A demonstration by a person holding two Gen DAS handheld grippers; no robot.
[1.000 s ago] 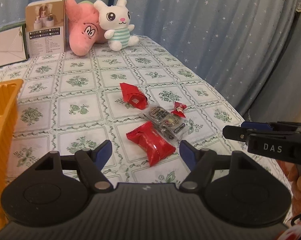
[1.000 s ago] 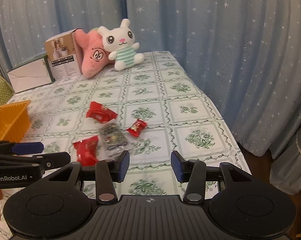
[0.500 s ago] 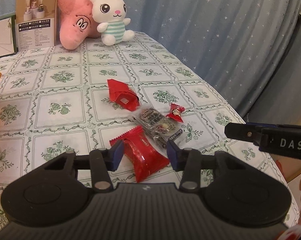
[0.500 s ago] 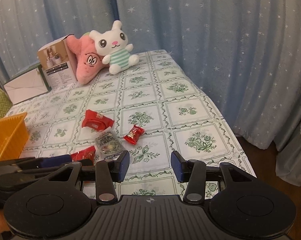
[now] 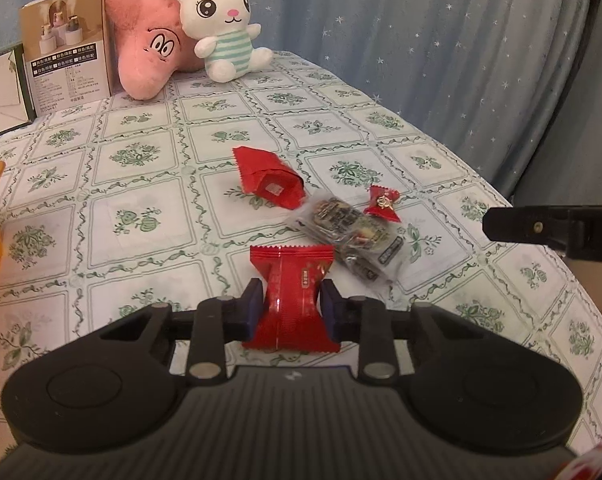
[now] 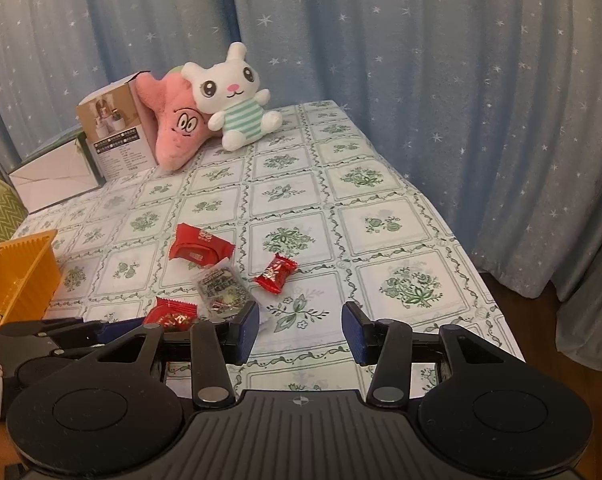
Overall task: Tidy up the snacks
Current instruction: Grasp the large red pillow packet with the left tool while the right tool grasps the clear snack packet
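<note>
On the flowered tablecloth [image 5: 141, 184], near the front edge, the left gripper [image 5: 289, 304] points down at a slant and its jaws are closing on a red snack packet [image 5: 293, 300], whose waist is pinched in between the blue pads [image 5: 250, 308]; a small gold label on the wrapper is too fine to read. A second ago those jaws stood wide with the packet lying flat ahead of them. Beyond it lie a clear packet of dark sweets [image 5: 353, 236], a small red wrapped candy [image 5: 383, 204] and another red packet [image 5: 269, 180], close together. The right gripper [image 6: 301, 332] hovers over bare cloth to the right, jaws partly spread with nothing between them, as before; in the left view its finger [image 5: 541, 224] shows a white "D". The orange basket [image 6: 21, 272] sits at the left edge. At the far end stand a printed carton [image 5: 67, 44] with unreadable small text, a pink star plush [image 5: 149, 52] and a white bunny plush [image 5: 225, 24].
</note>
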